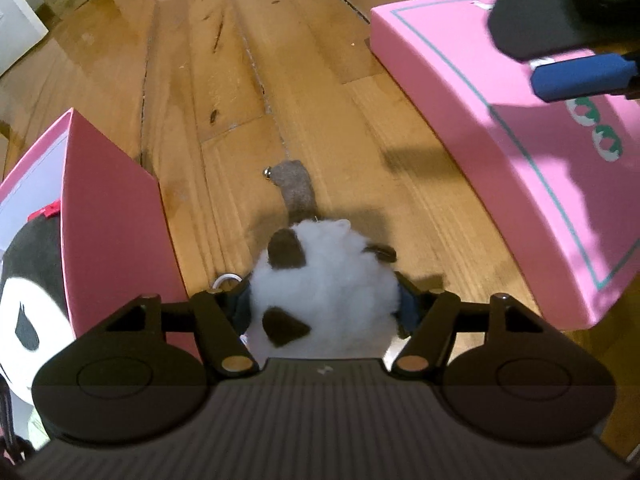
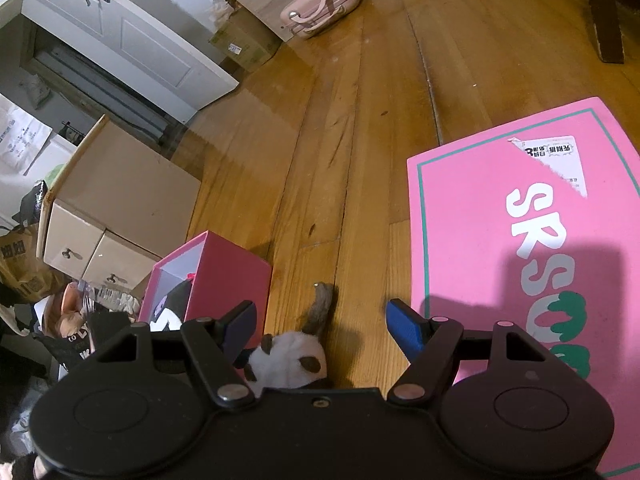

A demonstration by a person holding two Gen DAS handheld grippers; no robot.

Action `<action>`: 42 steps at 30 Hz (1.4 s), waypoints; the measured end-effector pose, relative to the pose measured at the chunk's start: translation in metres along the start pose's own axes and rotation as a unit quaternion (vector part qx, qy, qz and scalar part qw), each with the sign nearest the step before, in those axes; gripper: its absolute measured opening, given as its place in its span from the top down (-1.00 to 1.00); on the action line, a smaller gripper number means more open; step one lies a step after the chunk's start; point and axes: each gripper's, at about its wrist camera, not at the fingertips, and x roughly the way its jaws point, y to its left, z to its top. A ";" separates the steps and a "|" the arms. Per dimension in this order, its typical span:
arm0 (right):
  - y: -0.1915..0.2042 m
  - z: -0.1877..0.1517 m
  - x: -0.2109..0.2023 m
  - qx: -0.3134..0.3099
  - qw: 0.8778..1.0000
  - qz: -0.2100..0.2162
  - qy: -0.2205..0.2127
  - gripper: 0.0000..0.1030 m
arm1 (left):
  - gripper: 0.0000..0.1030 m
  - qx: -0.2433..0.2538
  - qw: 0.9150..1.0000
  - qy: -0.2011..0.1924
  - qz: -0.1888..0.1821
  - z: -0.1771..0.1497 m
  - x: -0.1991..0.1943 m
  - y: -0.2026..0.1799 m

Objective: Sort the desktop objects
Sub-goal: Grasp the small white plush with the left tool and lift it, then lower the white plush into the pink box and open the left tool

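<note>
A: What do the grippers hold?
B: The left gripper [image 1: 324,308] clamps one white-and-brown plush toy [image 1: 320,280] on the wooden floor [image 1: 240,80]. The right gripper [image 2: 320,332] hangs open, empty.
A: Around them?
B: One open pink box [image 1: 108,200] holding one black-and-white plush [image 1: 28,304]; one flat pink lid [image 2: 500,240].

A home: wooden floor [image 2: 320,120], panelled door [image 2: 132,40], pink suitcase [image 2: 320,8].

left wrist: steep, close on floor | right wrist: higher, shallower | shared: white plush [image 1: 324,280], pink lid [image 2: 520,248]
</note>
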 end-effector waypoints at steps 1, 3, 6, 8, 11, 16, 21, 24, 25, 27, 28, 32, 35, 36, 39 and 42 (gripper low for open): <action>0.000 0.000 0.000 0.002 1.000 0.001 -0.001 -0.49 | -0.29 -0.002 1.000 -0.002 -0.005 -0.001 -0.003 -0.001; -0.002 0.001 -0.001 0.005 1.000 0.003 -0.002 -0.49 | -0.29 -0.005 1.000 -0.012 -0.012 -0.005 -0.011 -0.005; -0.003 0.001 -0.001 0.007 1.000 0.001 -0.003 -0.49 | -0.29 -0.006 0.999 -0.028 -0.018 -0.009 -0.024 -0.011; -0.005 0.002 -0.001 0.011 1.000 0.001 -0.004 -0.49 | -0.29 -0.007 0.999 -0.035 -0.020 -0.010 -0.031 -0.013; -0.007 0.003 -0.002 0.015 1.000 0.007 -0.004 -0.49 | -0.29 -0.018 0.998 -0.048 -0.023 -0.012 -0.045 -0.012; -0.014 0.007 0.002 0.055 0.995 0.080 0.015 -0.49 | -0.28 -0.048 0.994 -0.090 -0.031 -0.015 -0.080 -0.006; -0.014 0.007 0.007 0.078 0.989 0.125 0.014 -0.49 | -0.28 -0.075 0.989 -0.124 -0.027 -0.026 -0.118 0.012; -0.008 0.005 0.012 0.079 0.987 0.136 0.027 -0.49 | -0.28 -0.095 0.985 -0.140 -0.020 -0.041 -0.139 0.028; -0.003 0.004 0.014 0.076 0.986 0.140 0.039 -0.49 | -0.28 -0.105 0.984 -0.145 -0.016 -0.046 -0.144 0.034; 0.010 0.002 0.015 0.065 0.985 0.148 0.053 -0.49 | -0.28 -0.134 0.979 -0.153 -0.012 -0.056 -0.151 0.049; 0.017 0.000 0.015 0.057 0.985 0.151 0.054 -0.49 | -0.28 -0.147 0.976 -0.157 -0.011 -0.062 -0.152 0.056; 0.045 -0.013 0.021 0.023 0.985 0.157 0.066 -0.49 | -0.28 -0.175 0.970 -0.167 0.002 -0.080 -0.159 0.079; 0.060 -0.023 0.030 -0.001 0.985 0.150 0.079 -0.49 | -0.28 -0.184 0.969 -0.166 0.012 -0.091 -0.159 0.093; 0.065 -0.026 0.033 -0.009 0.986 0.147 0.083 -0.49 | -0.28 -0.188 0.968 -0.164 0.014 -0.095 -0.158 0.098; 0.075 -0.035 0.040 -0.026 0.985 0.142 0.095 -0.49 | -0.28 -0.199 0.967 -0.161 0.014 -0.112 -0.159 0.108; 0.085 -0.043 0.046 -0.038 0.985 0.138 0.101 -0.49 | -0.29 -0.205 0.965 -0.163 0.016 -0.124 -0.163 0.115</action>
